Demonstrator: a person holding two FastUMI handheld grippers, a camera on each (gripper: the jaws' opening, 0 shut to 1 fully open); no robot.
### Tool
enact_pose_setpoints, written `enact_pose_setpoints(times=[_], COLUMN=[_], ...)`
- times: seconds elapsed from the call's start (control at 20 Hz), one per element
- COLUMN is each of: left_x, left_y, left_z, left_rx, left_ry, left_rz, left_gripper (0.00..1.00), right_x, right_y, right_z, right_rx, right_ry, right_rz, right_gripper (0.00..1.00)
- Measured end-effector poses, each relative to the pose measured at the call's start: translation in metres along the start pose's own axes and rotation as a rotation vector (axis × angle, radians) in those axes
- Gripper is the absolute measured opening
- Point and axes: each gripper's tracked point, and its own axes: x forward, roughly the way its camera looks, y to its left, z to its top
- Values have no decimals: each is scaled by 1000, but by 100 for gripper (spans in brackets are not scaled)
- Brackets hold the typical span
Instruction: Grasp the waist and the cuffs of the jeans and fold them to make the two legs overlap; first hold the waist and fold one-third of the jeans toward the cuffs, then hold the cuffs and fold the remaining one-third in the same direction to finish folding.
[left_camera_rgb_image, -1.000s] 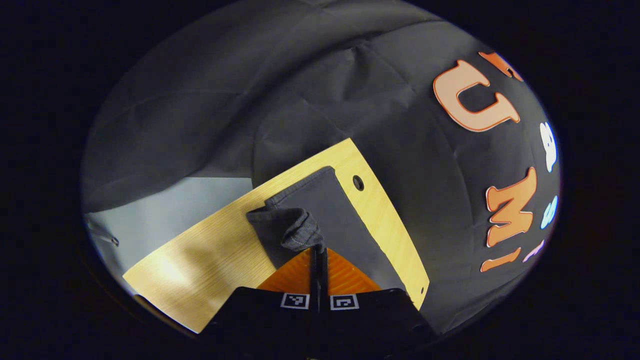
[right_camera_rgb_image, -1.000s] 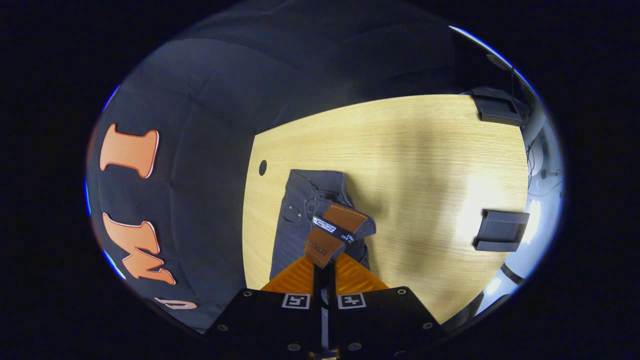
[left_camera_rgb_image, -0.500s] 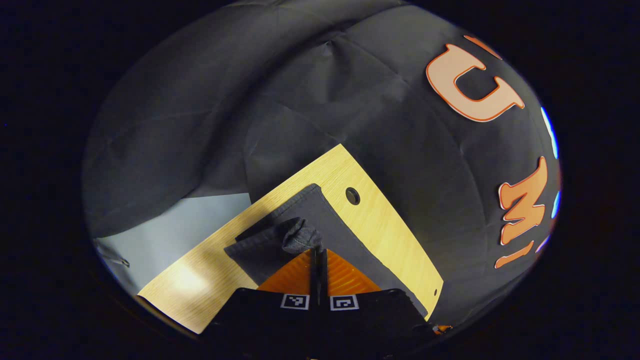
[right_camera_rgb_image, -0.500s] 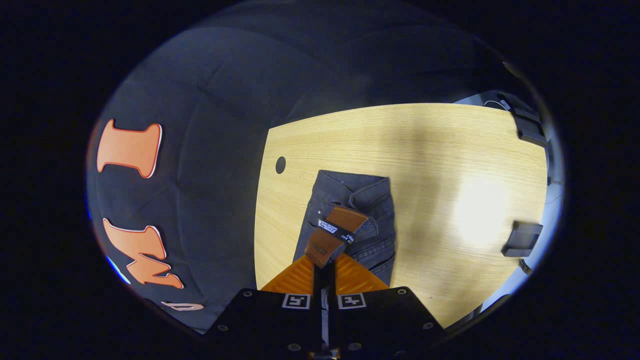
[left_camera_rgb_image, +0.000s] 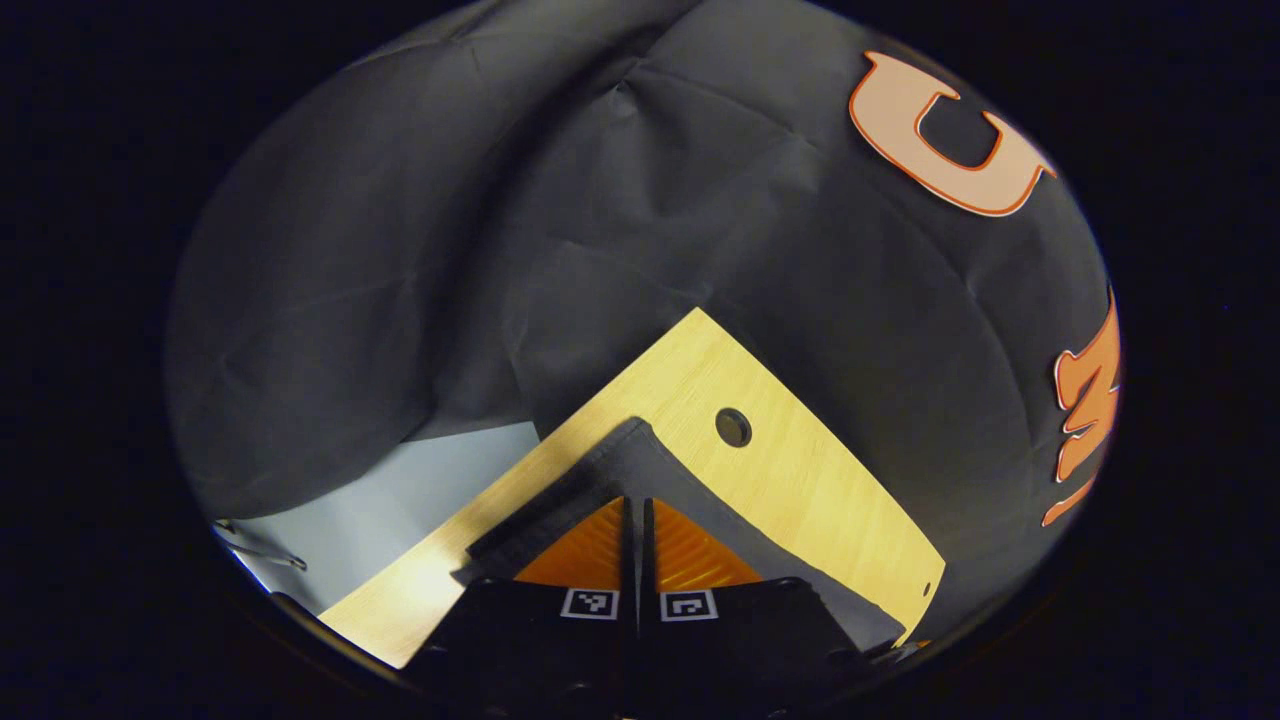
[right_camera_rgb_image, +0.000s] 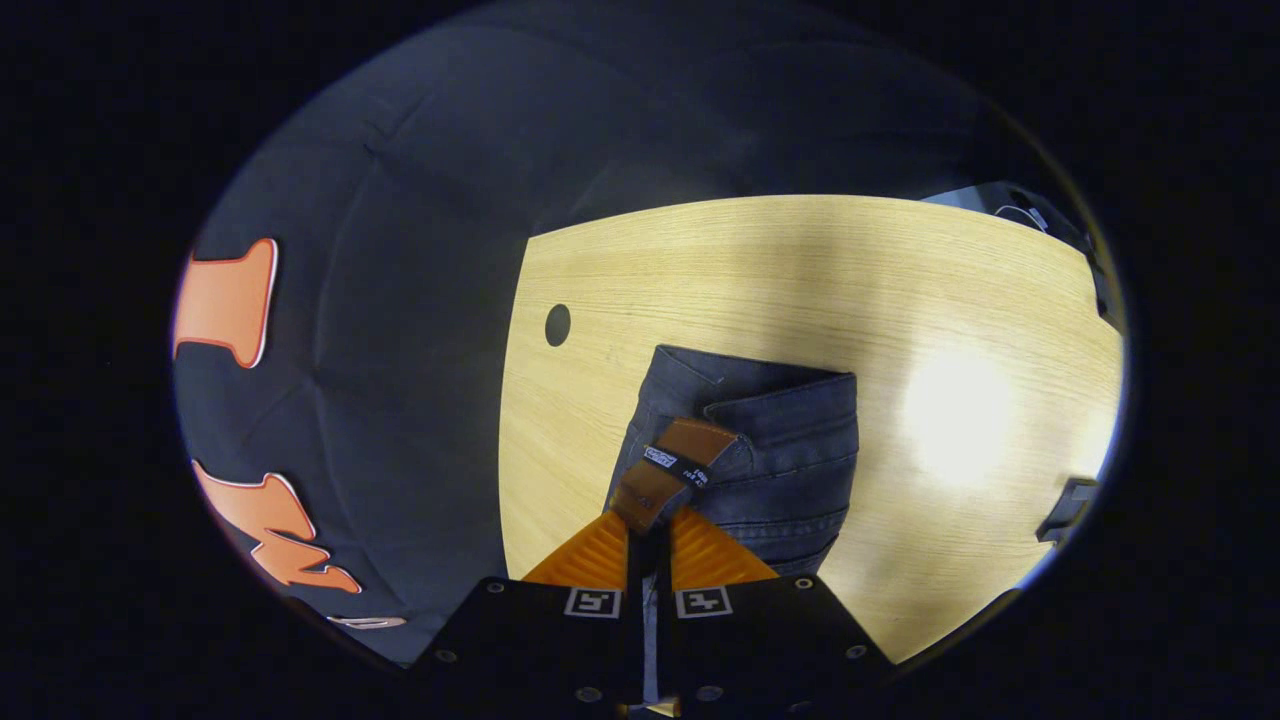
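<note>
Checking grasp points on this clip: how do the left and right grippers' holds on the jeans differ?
The left gripper pinches plain dark fabric at a flat, unmarked end of the jeans; the right gripper pinches the waist end at the brown patch, where seams and a waistband show. Cloth ahead of the left lies flat; at the right it is raised and folded over. Both are shut on the jeans, low over the table.

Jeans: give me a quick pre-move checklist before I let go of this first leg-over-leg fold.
1. Right gripper pinching the waist at the leather patch: ok.
2. Left gripper closed at the cuff end; cloth between its fingers: cannot tell.
3. Jeans lying on the table, not hanging off it: ok.
4. Legs overlapped edge to edge: cannot tell; one layer sticks out past the other at the cuff end.
5. Table beside the waist free for folding: ok.
</note>
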Motion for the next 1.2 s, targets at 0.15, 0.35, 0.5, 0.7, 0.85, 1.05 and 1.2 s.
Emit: enact_pose_setpoints(times=[0.15, 0.35, 0.5, 0.7, 0.85, 1.05, 1.2], left_x=[14, 35, 60, 81, 91, 106, 106], left_y=[-2, -34, -33, -9, -8, 3, -2], left_z=[-19, -49, -77, -109, -99, -102, -102], left_rx=[10, 50, 129, 139, 136, 154, 220], left_ry=[60, 150, 231, 342, 321, 361, 391], left_rz=[19, -52, 38, 185, 243, 358, 369], left_gripper=[1, 1, 1, 24, 69, 71, 63], right_x=[20, 36, 46, 48, 49, 53, 56], right_y=[8, 19, 22, 22, 21, 20, 20], right_z=[4, 4, 4, 6, 6, 6, 6], right_rx=[7, -9, -1, 3, 2, -2, -11], right_ry=[11, 31, 49, 67, 76, 81, 83], right_rz=[-11, -26, -37, -33, -30, -32, -31], right_gripper=[6, 6, 6, 6, 6, 6, 6])
